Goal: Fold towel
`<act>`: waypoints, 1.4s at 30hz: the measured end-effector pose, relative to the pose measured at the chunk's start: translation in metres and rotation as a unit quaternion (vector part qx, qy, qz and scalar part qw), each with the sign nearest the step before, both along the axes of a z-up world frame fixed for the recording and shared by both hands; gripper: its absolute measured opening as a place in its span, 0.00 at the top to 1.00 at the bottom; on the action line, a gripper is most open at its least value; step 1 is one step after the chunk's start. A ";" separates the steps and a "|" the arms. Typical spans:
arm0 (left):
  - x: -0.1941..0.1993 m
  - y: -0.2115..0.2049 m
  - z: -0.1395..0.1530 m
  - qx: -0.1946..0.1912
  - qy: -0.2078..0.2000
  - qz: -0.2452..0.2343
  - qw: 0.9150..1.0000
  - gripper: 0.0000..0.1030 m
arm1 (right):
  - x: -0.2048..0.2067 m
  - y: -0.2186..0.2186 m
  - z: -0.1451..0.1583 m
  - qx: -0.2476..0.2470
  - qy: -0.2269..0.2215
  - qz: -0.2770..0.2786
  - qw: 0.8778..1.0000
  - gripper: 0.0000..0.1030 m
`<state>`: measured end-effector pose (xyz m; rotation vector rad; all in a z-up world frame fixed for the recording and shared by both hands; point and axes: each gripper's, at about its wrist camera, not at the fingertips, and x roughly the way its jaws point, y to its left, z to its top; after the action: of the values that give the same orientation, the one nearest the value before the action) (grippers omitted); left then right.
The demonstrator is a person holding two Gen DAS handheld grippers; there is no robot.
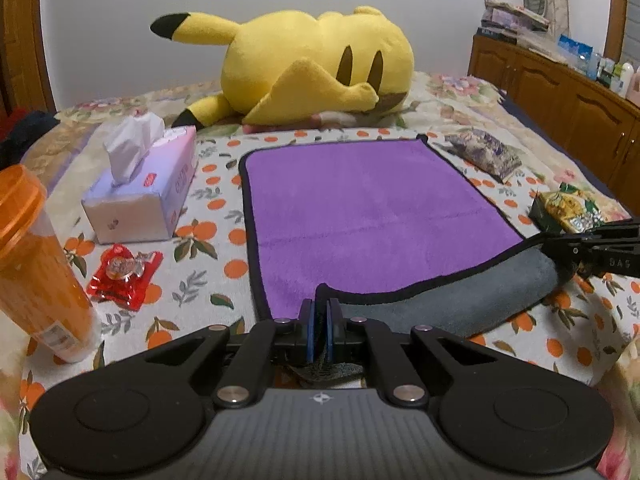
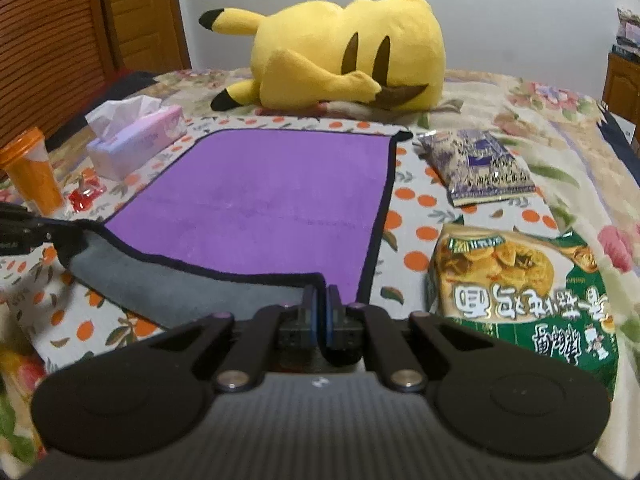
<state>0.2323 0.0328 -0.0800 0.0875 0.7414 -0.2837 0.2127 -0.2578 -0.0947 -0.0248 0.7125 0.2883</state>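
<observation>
A purple towel [image 1: 360,200] with black trim and a grey underside lies on a bed with an orange-print sheet; it also shows in the right wrist view [image 2: 264,200]. My left gripper [image 1: 320,308] is shut on the towel's near left corner. My right gripper [image 2: 321,296] is shut on the near right corner and also shows at the right edge of the left wrist view [image 1: 560,248]. The near edge is lifted and turned over, so the grey underside [image 1: 460,300] shows between the two grippers. The far half lies flat.
A yellow plush [image 1: 312,64] lies beyond the towel. Left of it are a tissue box [image 1: 144,196], an orange bottle [image 1: 32,264] and a red wrapper [image 1: 124,272]. On the right are a purple snack bag [image 2: 476,164] and a green snack bag [image 2: 520,288]. A wooden cabinet [image 1: 560,92] stands far right.
</observation>
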 end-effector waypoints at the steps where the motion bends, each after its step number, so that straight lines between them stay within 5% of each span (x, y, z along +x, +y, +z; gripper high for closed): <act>1: 0.000 0.000 0.001 -0.002 -0.003 0.000 1.000 0.94 | 0.000 0.000 0.001 0.000 -0.003 0.000 1.000 0.96; 14: -0.015 -0.006 0.032 -0.016 -0.051 -0.012 0.999 0.94 | -0.001 -0.003 0.011 0.004 -0.035 0.003 0.999 0.96; 42: 0.015 -0.008 0.019 -0.006 -0.058 -0.003 0.998 0.94 | 0.022 0.005 0.003 -0.034 -0.059 0.020 0.997 0.96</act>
<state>0.2478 0.0250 -0.0611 0.0946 0.6235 -0.2871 0.2352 -0.2524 -0.0919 -0.1193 0.6040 0.2980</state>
